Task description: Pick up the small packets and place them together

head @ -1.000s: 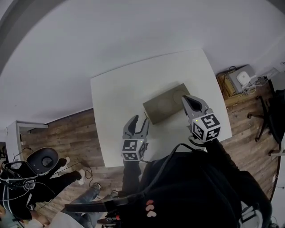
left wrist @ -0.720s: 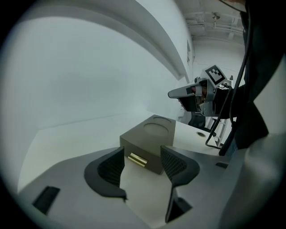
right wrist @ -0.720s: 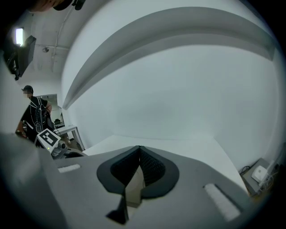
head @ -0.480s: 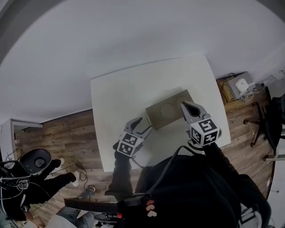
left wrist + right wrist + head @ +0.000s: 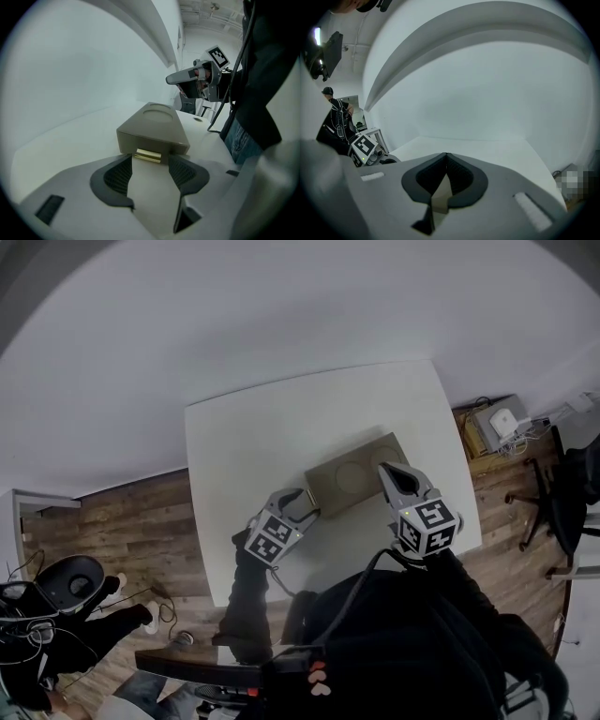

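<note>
In the head view, a matte white table (image 5: pixel 234 446) with rounded corners carries a flat khaki box (image 5: pixel 356 476) with a round shallow recess in its top, lying toward the table's right edge. The left gripper (image 5: pixel 298 505) points at the box's left short end, and the right gripper (image 5: pixel 389 474) is over its right end. In the left gripper view, the ribbed dark pads (image 5: pixel 117 174) stand apart, having just been opening, with only bare table between them. A small shiny golden packet (image 5: pixel 149 155), a thin flat strip, lies just beyond the tips against the box's end face. Its long axis runs along that face, across the line of the jaws. In the right gripper view, the jaws are pressed together, holding nothing, and a sliver of the khaki box shows below them.
</note>
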`<state>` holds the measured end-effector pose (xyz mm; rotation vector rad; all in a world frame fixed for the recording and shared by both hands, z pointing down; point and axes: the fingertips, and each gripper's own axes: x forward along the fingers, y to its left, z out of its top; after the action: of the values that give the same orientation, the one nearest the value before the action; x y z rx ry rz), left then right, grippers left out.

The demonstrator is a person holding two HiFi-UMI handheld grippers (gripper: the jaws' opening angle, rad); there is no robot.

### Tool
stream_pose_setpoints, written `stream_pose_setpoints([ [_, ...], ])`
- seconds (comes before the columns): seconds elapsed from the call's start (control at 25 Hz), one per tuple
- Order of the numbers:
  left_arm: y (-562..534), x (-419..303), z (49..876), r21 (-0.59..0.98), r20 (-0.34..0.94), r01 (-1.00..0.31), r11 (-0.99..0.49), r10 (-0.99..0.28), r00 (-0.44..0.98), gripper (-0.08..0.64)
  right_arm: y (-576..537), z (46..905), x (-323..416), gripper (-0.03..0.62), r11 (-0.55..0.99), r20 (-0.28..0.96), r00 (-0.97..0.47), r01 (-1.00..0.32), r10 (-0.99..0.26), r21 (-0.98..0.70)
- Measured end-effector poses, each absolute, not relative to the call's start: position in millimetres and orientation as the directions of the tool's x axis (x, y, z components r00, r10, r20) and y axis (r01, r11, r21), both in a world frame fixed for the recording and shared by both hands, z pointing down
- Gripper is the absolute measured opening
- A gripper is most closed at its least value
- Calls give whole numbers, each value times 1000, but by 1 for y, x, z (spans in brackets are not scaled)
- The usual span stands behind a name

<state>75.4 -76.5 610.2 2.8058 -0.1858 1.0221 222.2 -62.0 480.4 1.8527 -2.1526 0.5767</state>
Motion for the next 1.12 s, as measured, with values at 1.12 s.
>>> stream_pose_setpoints([
  [1.12,-82,90,608,-7,687,-17,-1000,-17,726,170,-64,495,227,2,88,470,-158,-982,-869,-168],
])
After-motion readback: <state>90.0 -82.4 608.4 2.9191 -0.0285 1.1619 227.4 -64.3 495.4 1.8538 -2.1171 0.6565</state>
